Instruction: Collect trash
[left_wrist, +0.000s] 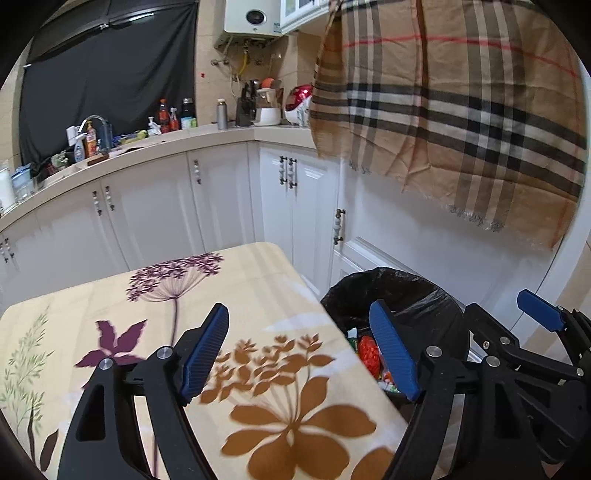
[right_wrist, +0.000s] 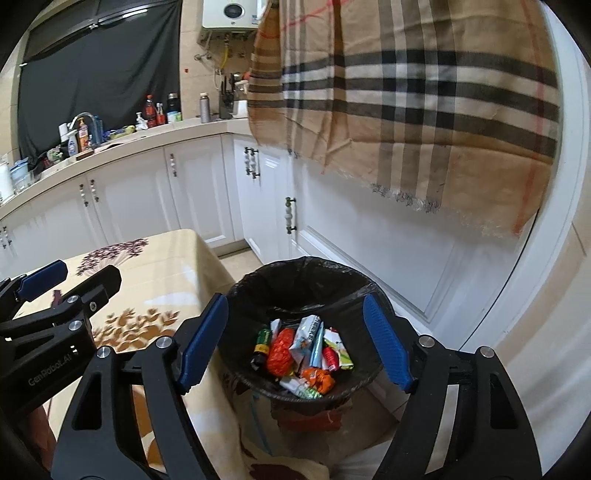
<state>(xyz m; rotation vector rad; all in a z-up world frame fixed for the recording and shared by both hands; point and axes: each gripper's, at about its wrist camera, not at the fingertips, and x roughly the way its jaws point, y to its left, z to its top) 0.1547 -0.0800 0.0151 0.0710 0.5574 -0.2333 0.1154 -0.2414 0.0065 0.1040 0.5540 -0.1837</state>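
Observation:
A black-lined trash bin stands beside the table's right edge; it also shows in the left wrist view. Several crumpled wrappers lie inside it: orange, white, green and red ones. My right gripper is open and empty, hovering above the bin's mouth. My left gripper is open and empty over the right part of the floral tablecloth. The right gripper also shows at the right in the left wrist view.
White kitchen cabinets run behind the table and bin. The counter holds a faucet, bottles and a knife block. A plaid cloth hangs at upper right. The floor beside the bin is tiled.

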